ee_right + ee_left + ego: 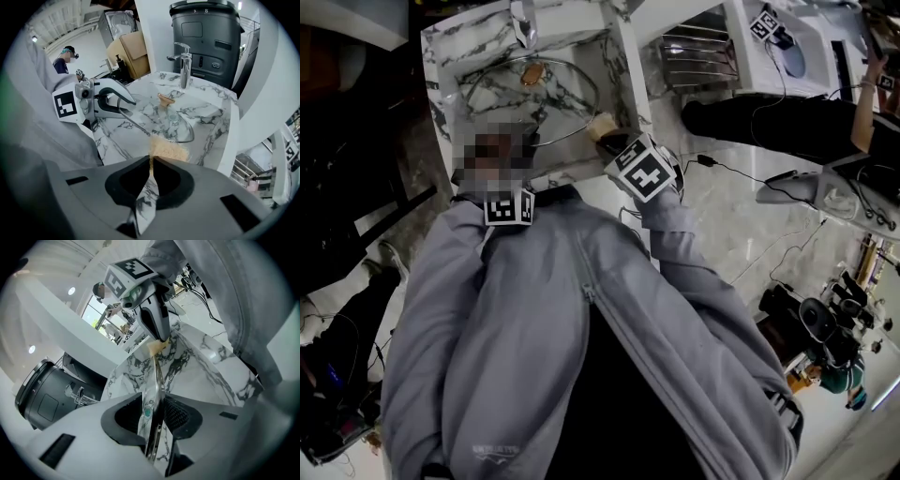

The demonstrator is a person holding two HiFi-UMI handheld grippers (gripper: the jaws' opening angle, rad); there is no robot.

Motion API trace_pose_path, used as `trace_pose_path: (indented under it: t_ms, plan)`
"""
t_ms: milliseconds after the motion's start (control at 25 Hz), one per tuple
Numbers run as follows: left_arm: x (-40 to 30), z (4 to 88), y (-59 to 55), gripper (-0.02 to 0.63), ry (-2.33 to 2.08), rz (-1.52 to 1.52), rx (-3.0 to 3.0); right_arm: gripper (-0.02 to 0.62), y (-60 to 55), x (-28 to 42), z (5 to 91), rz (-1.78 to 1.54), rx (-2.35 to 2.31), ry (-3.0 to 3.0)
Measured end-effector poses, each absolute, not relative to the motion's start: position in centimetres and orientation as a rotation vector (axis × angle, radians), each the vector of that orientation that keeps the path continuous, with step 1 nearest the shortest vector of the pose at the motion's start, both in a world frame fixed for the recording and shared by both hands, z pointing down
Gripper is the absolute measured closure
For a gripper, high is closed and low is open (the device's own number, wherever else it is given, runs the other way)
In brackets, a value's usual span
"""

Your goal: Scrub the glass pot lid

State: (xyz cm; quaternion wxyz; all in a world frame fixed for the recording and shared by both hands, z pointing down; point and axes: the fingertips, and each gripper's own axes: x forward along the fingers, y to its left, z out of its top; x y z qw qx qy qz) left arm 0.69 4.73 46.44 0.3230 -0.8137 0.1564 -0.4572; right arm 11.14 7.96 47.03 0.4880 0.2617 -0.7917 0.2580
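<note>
The glass pot lid with a metal rim and a brown knob stands tilted in the marble sink. My left gripper has the lid's rim edge-on between its jaws, which stand slightly apart, with no clear press on it. From the right gripper view the left gripper sits at the lid's near-left rim. My right gripper is shut on a beige scrub pad, which rests on the lid's right rim. The head view shows that pad by the sink's right wall.
A chrome faucet stands at the sink's far side. Behind it is a tall black appliance. A wire rack sits right of the sink. Cables and camera gear lie on the floor at right. Another person stands far off.
</note>
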Motion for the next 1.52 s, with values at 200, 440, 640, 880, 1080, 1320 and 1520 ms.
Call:
trace_pose_path:
  t_ms: [200, 440, 640, 880, 1080, 1320, 1520]
  plan:
    - [0.3, 46.6, 4.6, 0.482, 0.434, -1.196, -2.155, 0.552, 5.2, 12.2, 45.7, 0.523, 0.773, -1.937]
    - [0.3, 46.3, 4.4, 0.482, 0.455, -1.193, -2.174, 0.552, -2.1, 13.0, 44.5, 0.385, 0.831, -1.943]
    - [0.6, 46.6, 4.3, 0.482, 0.459, -1.186, -2.180, 0.552, -10.8, 12.5, 45.6, 0.318, 0.865, -1.932]
    - [0.9, 47.3, 4.1, 0.480, 0.457, -1.168, -2.181, 0.551, -17.3, 10.9, 48.2, 0.308, 0.891, -1.905]
    - [1.2, 47.1, 3.8, 0.480, 0.478, -1.154, -2.206, 0.551, -20.2, 10.7, 49.4, 0.316, 0.922, -1.882]
    - [1.3, 47.4, 4.0, 0.480, 0.470, -1.153, -2.204, 0.371, -19.7, 9.9, 46.7, 0.295, 0.977, -2.045]
    - [1.5, 47.2, 3.9, 0.480, 0.479, -1.134, -2.222, 0.373, -5.9, 4.8, 43.8, 0.029, 0.389, -2.243]
